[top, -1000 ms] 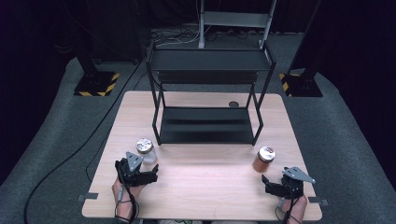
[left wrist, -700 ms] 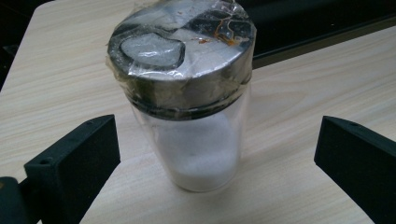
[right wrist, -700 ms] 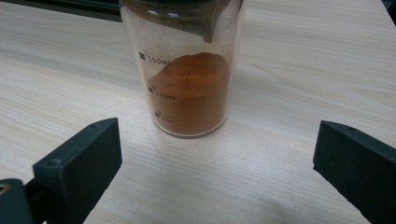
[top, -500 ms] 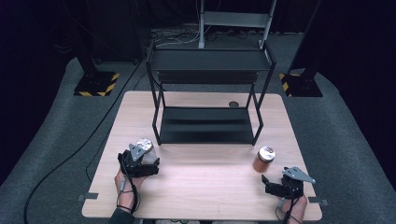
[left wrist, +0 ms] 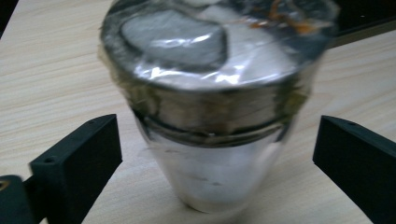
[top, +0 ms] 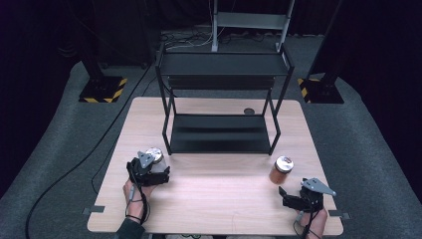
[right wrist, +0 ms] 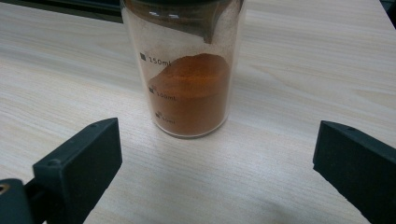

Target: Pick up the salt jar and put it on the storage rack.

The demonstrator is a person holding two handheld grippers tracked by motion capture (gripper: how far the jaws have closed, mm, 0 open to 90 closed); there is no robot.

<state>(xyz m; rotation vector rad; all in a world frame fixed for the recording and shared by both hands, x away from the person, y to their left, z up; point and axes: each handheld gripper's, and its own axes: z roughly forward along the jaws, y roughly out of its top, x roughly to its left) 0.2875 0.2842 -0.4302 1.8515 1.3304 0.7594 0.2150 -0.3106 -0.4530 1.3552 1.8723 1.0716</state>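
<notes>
**A:** What sits between your left jaws?

**B:** My left gripper [left wrist: 210,154] has its jaws spread wide apart, one at the lower left of its own view and one at the lower right. A silvery jar [left wrist: 210,102] wrapped in shiny film stands upright on the wooden table [left wrist: 46,70] in the gap between them. I see bare wood on either side of the jar, so neither jaw touches it. The picture is blurred, so I cannot tell what the jar holds.

**A:** And from the high view?

**B:** There my left gripper [top: 149,172] sits at the lower left of the frame, with the jar's top [top: 155,155] just above it, close to the front left leg of the black two-tier rack [top: 221,134].

**A:** Your right jaws?

**B:** My right gripper [right wrist: 215,172] is also wide open, with jaws at the two lower corners of its view. A clear glass jar [right wrist: 184,70] stands upright past them in the upper middle of the frame. It is partly filled with orange-brown powder [right wrist: 191,93] and printed with measuring marks. It is apart from both jaws, farther off than their tips.

**A:** Where is that in the high view?

**B:** The powder jar [top: 282,170] is at the lower right of the frame, and my right gripper [top: 303,196] lies just below and right of it, near the table's front edge. The rack stands in the middle of the table [top: 224,199], behind both jars.
</notes>
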